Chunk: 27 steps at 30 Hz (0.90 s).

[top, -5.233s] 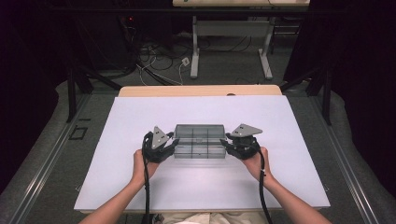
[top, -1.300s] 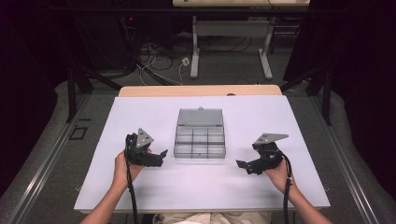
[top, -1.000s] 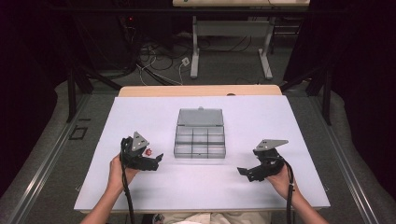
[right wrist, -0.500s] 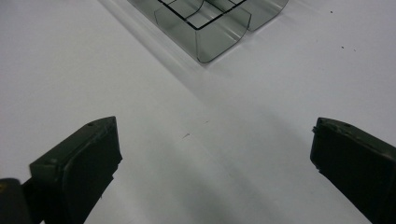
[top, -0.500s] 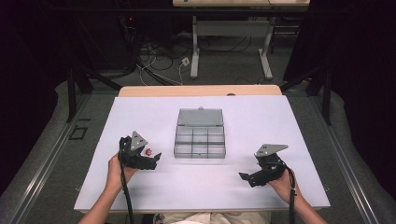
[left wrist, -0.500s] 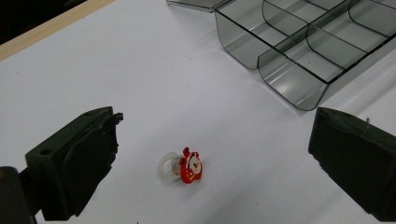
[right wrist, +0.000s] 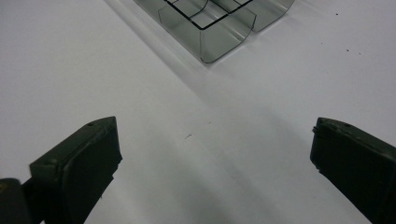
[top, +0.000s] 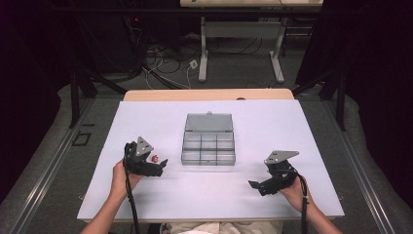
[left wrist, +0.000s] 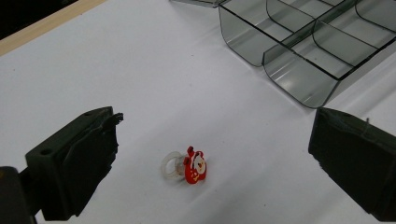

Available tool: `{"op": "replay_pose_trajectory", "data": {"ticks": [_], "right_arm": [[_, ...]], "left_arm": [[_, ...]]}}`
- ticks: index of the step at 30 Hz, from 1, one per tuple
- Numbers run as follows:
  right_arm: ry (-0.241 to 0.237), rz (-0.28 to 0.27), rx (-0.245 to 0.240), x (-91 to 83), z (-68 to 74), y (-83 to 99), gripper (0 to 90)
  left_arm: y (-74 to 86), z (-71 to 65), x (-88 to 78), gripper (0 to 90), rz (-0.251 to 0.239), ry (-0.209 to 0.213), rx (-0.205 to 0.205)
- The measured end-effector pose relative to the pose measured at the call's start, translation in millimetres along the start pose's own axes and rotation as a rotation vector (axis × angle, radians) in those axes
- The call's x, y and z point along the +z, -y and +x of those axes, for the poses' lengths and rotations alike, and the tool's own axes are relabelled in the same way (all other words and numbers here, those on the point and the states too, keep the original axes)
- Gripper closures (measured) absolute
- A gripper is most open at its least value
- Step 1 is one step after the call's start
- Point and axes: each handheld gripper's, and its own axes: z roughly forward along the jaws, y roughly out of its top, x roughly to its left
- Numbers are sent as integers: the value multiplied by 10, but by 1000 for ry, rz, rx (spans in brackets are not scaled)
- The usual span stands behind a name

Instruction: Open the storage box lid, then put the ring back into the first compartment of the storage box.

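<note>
A clear grey organiser box (top: pixel 208 148) stands open mid-table, its lid (top: pixel 208 123) folded back and its compartments looking bare. A small red cartoon charm on a clear ring (left wrist: pixel 189 167) lies on the white table between the wide-apart jaws of my left gripper (left wrist: pixel 212 140). From above, that charm (top: pixel 155 158) sits just left of the box beside my left gripper (top: pixel 159 168), which is open and not touching it. My right gripper (top: pixel 255 187) hovers open near the front right, holding nothing. Its own view has the box corner (right wrist: pixel 219 32) ahead of my right gripper (right wrist: pixel 212 135).
A white sheet (top: pixel 292 126) covers the table, with a wooden edge (top: pixel 209 94) at the far side. Beyond it are the legs of another table (top: pixel 238 44) and floor cables (top: pixel 165 58). Metal rails (top: pixel 44 165) run along both sides.
The box, shut between both grippers five seconds ago, now stands open. Both grippers have drawn back toward the person, the right one farther out to the near right.
</note>
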Motion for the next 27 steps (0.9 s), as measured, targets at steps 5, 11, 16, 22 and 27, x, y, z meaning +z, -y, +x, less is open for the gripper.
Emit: {"op": "replay_pose_trajectory", "data": {"ticks": [5,11,16,22,27], "right_arm": [[4,-6,-5,1,0,-1,12],[4,-3,-9,14,1,2,12],[-5,3,-14,18,2,1,12],[-7,3,-17,15,2,1,12],[-8,-4,-18,27,4,0,12]], "left_arm": [[5,16,5,13,1,-1,2],[1,19,10,13,3,-6,11],[-5,9,7,13,2,-14,16],[-2,26,20,14,9,-22,17],[10,43,17,17,19,-30,3]]}}
